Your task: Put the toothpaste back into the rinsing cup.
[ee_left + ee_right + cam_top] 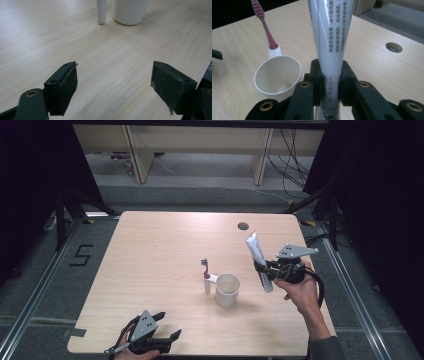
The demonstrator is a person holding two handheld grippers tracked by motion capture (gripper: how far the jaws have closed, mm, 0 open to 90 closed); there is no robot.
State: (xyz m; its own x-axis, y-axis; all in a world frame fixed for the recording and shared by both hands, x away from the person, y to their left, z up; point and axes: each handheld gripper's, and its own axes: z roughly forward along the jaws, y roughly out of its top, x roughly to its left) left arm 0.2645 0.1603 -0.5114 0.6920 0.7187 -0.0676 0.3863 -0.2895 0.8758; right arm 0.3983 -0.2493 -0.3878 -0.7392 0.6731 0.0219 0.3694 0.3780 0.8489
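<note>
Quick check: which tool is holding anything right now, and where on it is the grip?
The right tool clamps the toothpaste tube near its lower end, jaws on opposite faces. The left tool is open and holds nothing.

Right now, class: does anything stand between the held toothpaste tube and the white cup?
Nothing visible does. The right tongs hold the toothpaste tube beside the white cup; the toothbrush stands on the cup's far side.

A light wooden table (165, 245) stands on grey floor (30, 285); pale cabinets (200, 145) line the frame's top, black curtains (380, 195) at both sides.
</note>
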